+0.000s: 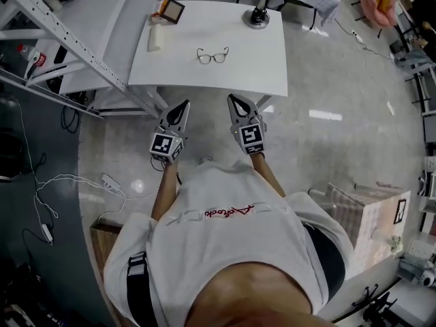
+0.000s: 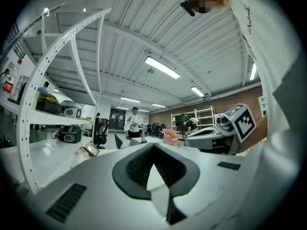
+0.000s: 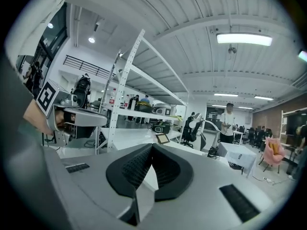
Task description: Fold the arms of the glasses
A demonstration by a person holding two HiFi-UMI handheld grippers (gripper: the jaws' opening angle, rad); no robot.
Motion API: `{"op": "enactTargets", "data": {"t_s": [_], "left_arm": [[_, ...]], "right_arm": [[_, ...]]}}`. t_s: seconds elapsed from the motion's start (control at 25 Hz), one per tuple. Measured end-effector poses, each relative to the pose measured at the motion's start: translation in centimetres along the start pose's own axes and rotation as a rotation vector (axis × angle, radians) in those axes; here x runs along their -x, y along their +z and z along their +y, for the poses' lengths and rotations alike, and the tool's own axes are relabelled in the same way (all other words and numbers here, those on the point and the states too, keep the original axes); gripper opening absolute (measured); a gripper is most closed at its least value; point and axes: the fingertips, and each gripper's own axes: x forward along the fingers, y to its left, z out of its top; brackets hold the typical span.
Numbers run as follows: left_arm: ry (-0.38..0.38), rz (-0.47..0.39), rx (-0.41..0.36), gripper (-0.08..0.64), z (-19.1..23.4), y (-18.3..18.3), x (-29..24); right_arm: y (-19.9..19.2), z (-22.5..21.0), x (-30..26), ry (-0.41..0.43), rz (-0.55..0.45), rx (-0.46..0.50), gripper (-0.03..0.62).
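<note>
Glasses (image 1: pixel 212 56) untouched on table (image 1: pixel 272 73), arms apparently unfolded; folding not begun. Left gripper (image 1: pixel 184 105) and right gripper (image 1: pixel 233 99) closed, empty, short of table.

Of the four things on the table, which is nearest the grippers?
The glasses, in the middle. The cream block, small frame and black round base all lie farther back, toward the far edge.

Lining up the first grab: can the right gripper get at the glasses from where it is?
Probably yes. The glasses lie alone mid-table, and bare table is all that shows between them and the right gripper, held short of the near edge. Its jaws are shut, so they must open first.
</note>
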Motion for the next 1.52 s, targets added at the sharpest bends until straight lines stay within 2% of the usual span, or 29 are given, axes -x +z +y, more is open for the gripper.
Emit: {"op": "enactTargets", "data": {"t_s": [0.32, 0.56, 0.84, 1.16, 1.36, 1.52], "left_arm": [[-0.062, 0.034, 0.032, 0.014, 2.2, -1.7, -2.4], [-0.056, 0.05, 0.06, 0.014, 2.9, -2.9, -3.8], [-0.011, 0.062, 0.071, 0.014, 6.0, -3.3, -6.9], [0.073, 0.061, 0.031, 0.014, 11.4, -1.8, -13.0], [0.134, 0.089, 0.013, 0.014, 14.5, -1.7, -15.7], [0.159, 0.128, -0.005, 0.014, 15.4, -2.5, -17.4]], "right_arm": [[-2.9, -1.2, -0.9, -0.057, 0.091, -0.027, -0.005], [-3.7, -2.4, -2.2, -0.059, 0.112, -0.039, -0.005], [-4.2, -5.1, -6.6, -0.026, 0.099, -0.048, -0.004], [-3.1, -10.9, -13.7, 0.015, 0.051, -0.042, -0.003], [-2.8, -14.7, -16.7, 0.028, 0.034, -0.051, -0.005], [-3.7, -17.3, -18.3, 0.04, 0.042, -0.067, -0.003]]}}
